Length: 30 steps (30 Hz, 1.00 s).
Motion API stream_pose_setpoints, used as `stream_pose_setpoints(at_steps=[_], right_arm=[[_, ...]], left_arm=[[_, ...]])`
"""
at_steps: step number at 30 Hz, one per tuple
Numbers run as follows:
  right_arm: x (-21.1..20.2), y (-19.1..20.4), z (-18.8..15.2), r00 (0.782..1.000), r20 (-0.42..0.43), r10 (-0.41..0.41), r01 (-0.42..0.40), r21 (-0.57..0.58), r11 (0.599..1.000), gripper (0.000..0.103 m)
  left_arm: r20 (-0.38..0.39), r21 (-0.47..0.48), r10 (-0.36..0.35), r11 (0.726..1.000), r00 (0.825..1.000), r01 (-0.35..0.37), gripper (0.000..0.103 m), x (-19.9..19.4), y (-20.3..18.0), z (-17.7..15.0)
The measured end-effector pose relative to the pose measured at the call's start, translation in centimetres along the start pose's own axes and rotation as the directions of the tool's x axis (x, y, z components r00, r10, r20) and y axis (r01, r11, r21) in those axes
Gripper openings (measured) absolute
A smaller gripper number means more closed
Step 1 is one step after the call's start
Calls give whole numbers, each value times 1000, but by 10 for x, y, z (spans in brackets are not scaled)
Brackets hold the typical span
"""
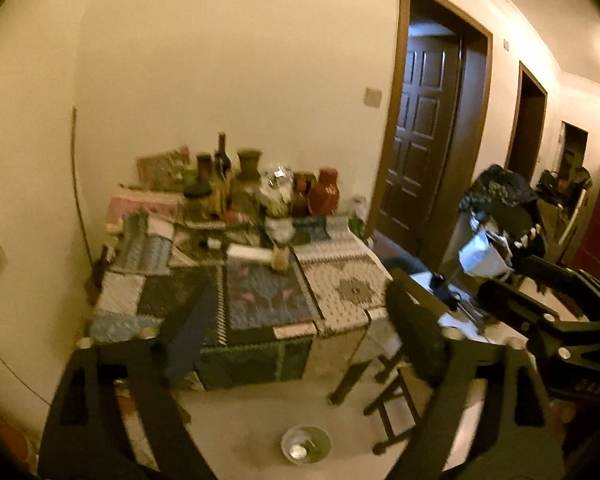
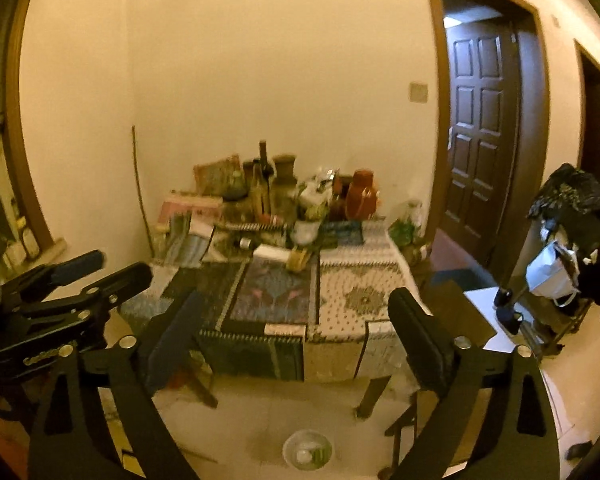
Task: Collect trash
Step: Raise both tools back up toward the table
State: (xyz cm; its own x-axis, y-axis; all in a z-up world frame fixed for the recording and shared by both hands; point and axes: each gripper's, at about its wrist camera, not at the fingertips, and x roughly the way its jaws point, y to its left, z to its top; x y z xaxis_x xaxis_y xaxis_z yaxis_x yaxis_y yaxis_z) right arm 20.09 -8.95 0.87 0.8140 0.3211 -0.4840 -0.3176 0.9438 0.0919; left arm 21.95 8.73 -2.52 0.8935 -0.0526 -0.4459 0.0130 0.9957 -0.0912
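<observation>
A table with a patchwork cloth (image 1: 268, 300) (image 2: 284, 300) stands against the wall ahead. Crumpled clear plastic (image 1: 278, 182) (image 2: 320, 190) lies among jars and bottles at its back. A white roll (image 1: 248, 254) (image 2: 274, 254) and a small tan jar (image 1: 280, 258) (image 2: 298, 260) sit mid-table. A clear plastic cup (image 1: 305, 443) (image 2: 307, 450) lies on the floor in front. My left gripper (image 1: 300, 336) is open and empty, well short of the table. My right gripper (image 2: 296, 336) is open and empty too. Each shows at the edge of the other's view.
A red-brown jug (image 1: 324, 192) (image 2: 362, 196), dark bottle (image 1: 222, 158) and jars crowd the table's back. A dark stool (image 1: 392, 396) stands at the table's right. A rack with dark clothes and a white bag (image 1: 484, 254) (image 2: 552, 276) is at right. A brown door (image 1: 424, 136) is beyond.
</observation>
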Motion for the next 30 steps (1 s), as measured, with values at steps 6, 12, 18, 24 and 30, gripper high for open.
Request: stream_pose_setpoints(at_steps=[6,12,18,24,30], right_arm=[[-2,-2,7,999,27,-26,27,-23,999,94],[19,-22,19,999,29,-28,27,21,999,95],[53,-62,47,999,46,-7,3,86,996,95],[105,-97,81,999,-12,37,-36,50,998,95],[145,-113,104,997,-35,72,-74,-47,996,95]], left_arm=[[29,-17,-5,1000,1000,6,101,-10,4,8],[53,-5,28,1000,998,-28,101,8,0,17],[65,-11,62,998,996,-61,101,53,-9,39],[73,-17,107,994,992,-106,101,106,-27,71],[74,-55,158,986,985,-155,101,155,-39,96]])
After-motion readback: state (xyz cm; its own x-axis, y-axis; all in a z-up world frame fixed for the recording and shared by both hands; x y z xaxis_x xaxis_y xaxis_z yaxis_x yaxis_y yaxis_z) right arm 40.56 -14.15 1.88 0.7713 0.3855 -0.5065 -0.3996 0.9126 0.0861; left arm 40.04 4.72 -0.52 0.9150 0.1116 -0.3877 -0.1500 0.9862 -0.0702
